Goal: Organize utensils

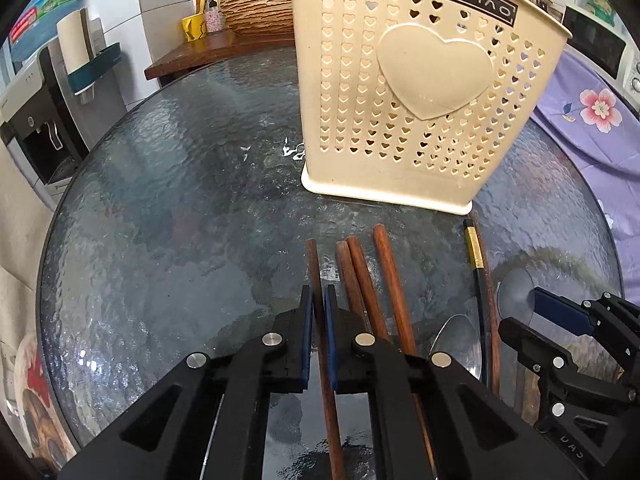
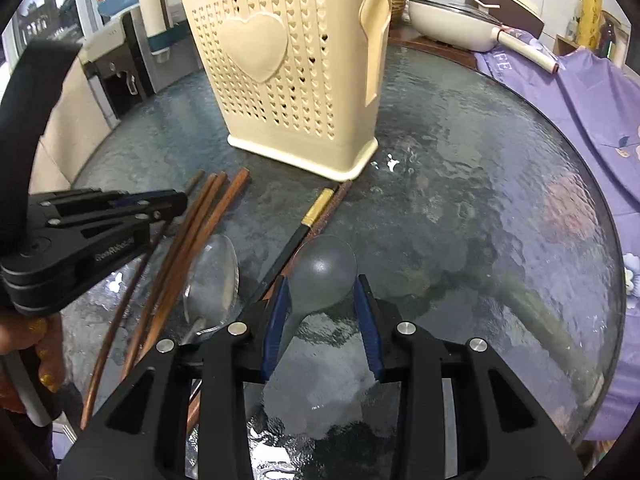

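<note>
My left gripper (image 1: 319, 300) is shut on one brown wooden chopstick (image 1: 313, 256) lying on the glass table, its blue pads tight against both sides. Three more brown chopsticks (image 1: 362, 276) lie just to its right. A black chopstick with a gold band (image 2: 316, 210) lies beside them. In the right wrist view my right gripper (image 2: 321, 284) is shut on the bowl of a grey spoon (image 2: 324, 270), pads touching its edges. A shiny metal spoon (image 2: 212, 276) lies to its left. The cream perforated utensil holder (image 1: 420, 92) stands upright behind the utensils.
The round textured glass table (image 1: 180, 200) carries everything. A purple floral cloth (image 2: 580, 112) covers its right side. A white pan (image 2: 452, 24) and a wooden side table (image 1: 208, 52) stand behind. A water dispenser (image 1: 36, 120) stands at the left, and a hand (image 2: 44, 344) grips the left tool.
</note>
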Demonstrator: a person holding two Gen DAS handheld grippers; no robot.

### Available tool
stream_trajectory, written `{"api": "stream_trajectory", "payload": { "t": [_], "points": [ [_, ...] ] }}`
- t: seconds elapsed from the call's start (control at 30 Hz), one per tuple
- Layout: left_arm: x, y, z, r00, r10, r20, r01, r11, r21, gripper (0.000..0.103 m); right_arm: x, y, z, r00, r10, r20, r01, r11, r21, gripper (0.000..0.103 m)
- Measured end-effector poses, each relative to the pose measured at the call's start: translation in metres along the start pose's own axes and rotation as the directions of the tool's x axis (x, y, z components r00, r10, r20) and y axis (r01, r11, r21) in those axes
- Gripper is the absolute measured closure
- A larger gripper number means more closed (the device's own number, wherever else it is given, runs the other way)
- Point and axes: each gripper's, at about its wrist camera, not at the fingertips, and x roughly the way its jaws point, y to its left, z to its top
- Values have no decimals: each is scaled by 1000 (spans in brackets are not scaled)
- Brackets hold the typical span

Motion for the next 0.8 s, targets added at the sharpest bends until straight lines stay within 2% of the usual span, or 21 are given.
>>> {"api": "stream_trajectory", "payload": {
  "t": [0.17, 0.4, 0.7, 0.77, 0.8],
  "points": [
    [0, 9, 3, 999, -33, 11, 33, 998, -47, 97, -13, -1, 5, 998, 24, 61, -23, 1000, -8, 68],
    [-29, 16, 5, 994, -46, 95, 55, 994, -93, 98, -40, -9, 12, 987, 47, 154, -48, 999, -1, 68],
    [-85, 18, 9, 970, -77, 233, 103, 989, -104, 98, -77, -9, 15, 963, 69, 261, -63, 998, -30, 69],
    [-99, 18, 11, 961, -81, 264, 111, 989, -100, 98, -86, -6, 15, 957, 78, 280, -67, 996, -52, 94],
    [-105, 19, 12, 957, -85, 277, 115, 989, -97, 98, -89, -6, 15, 956, 83, 283, -69, 996, -58, 94]
  ]
}}
